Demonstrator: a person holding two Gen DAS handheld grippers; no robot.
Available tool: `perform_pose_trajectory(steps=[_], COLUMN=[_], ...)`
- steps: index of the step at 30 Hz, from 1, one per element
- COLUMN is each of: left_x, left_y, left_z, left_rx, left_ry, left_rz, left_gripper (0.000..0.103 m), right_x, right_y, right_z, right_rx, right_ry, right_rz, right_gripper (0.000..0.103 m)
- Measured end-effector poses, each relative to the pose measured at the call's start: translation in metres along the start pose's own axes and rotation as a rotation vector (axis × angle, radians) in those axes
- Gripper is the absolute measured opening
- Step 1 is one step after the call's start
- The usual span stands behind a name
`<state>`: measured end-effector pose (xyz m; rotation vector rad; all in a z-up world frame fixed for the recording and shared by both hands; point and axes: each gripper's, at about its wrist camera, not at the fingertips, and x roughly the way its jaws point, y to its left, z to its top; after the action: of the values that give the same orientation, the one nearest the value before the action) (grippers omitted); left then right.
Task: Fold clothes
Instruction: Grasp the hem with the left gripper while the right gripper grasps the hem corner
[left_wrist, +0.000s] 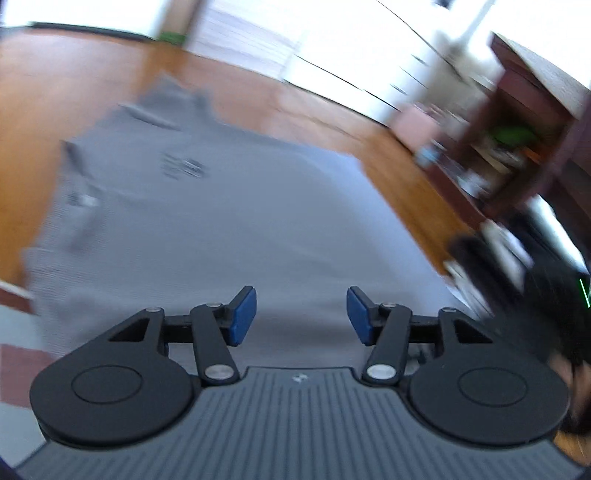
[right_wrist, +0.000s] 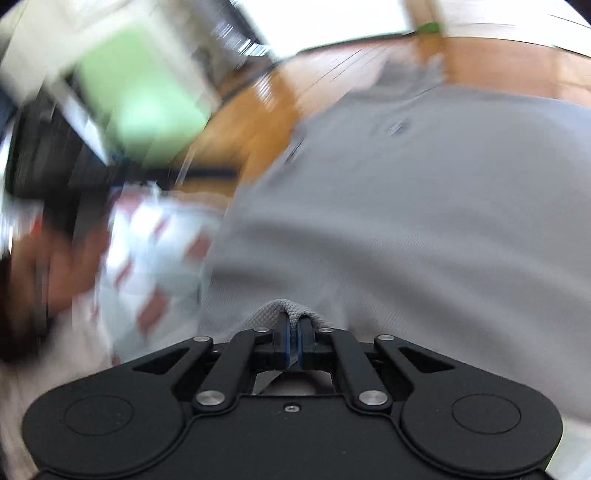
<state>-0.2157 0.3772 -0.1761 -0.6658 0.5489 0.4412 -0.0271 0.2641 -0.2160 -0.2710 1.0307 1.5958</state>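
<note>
A grey shirt (left_wrist: 207, 229) lies spread on the wooden floor (left_wrist: 66, 85). The left gripper (left_wrist: 301, 314) hovers over its near edge, pads wide apart, holding nothing. The right gripper (right_wrist: 294, 341) is clamped on a fold of the shirt's hem

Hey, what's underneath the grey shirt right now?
The grey shirt lies spread on a wooden floor, which shows all around it. A red-and-white patterned cloth shows beside its near edge. Whatever lies directly beneath the fabric is covered.
</note>
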Motion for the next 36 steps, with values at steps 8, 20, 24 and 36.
perform_pose_trajectory(steps=[8, 20, 24, 36], left_x=[0.044, 0.094, 0.084, 0.094], left_y=[-0.042, -0.049, -0.035, -0.016], left_z=[-0.011, -0.015, -0.004, -0.002], left_rx=[0.247, 0.435, 0.325, 0.207], left_ry=[0.128, 0.114, 0.061, 0.041], left_rz=[-0.03, 0.388, 0.383, 0.348], left_gripper=[0.083, 0.009, 0.009, 0.01], right_x=[-0.011, -0.05, -0.087, -0.16], right_y=[-0.014, -0.052, -0.102, -0.204], right_z=[0.036, 0.015, -0.01, -0.088], right_rx=[-0.014, 0.044, 0.27, 0.909], right_ry=[-0.056, -0.114, -0.106, -0.249], right_rz=[-0.101, -0.305, -0.455, -0.493], right_gripper=[0.006, 0.011, 0.042, 0.066])
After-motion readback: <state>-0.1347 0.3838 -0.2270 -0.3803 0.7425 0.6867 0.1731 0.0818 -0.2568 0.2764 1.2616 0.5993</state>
